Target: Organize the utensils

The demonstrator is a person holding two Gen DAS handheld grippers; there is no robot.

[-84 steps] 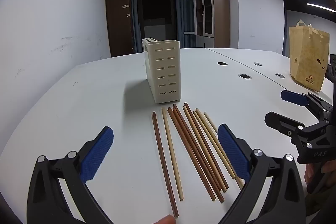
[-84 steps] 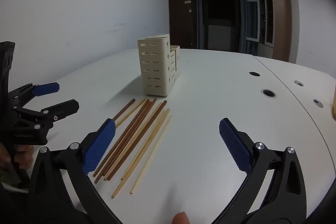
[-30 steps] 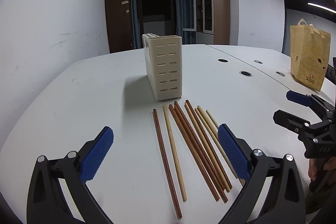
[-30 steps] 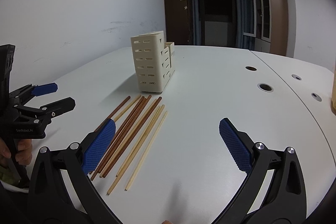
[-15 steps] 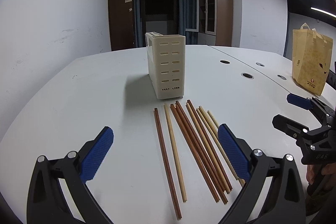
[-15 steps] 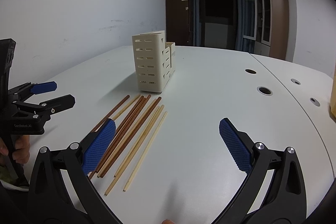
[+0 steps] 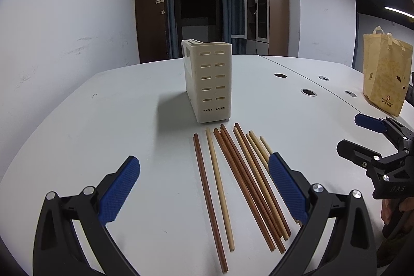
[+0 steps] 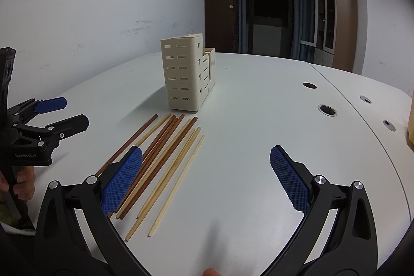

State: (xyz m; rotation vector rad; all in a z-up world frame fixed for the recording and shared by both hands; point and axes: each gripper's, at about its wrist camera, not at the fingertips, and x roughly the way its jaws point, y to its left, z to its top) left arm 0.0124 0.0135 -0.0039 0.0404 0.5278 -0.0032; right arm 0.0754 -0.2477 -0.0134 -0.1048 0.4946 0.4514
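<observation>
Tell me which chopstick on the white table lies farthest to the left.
The dark reddish-brown wooden chopstick, alone at the row's left edge; a pale bamboo chopstick lies beside it.

Black frames, silver screws, blue knurled pads (image 7: pixel 119 188), "GenRobot.AI" lettering, bare skin.
</observation>
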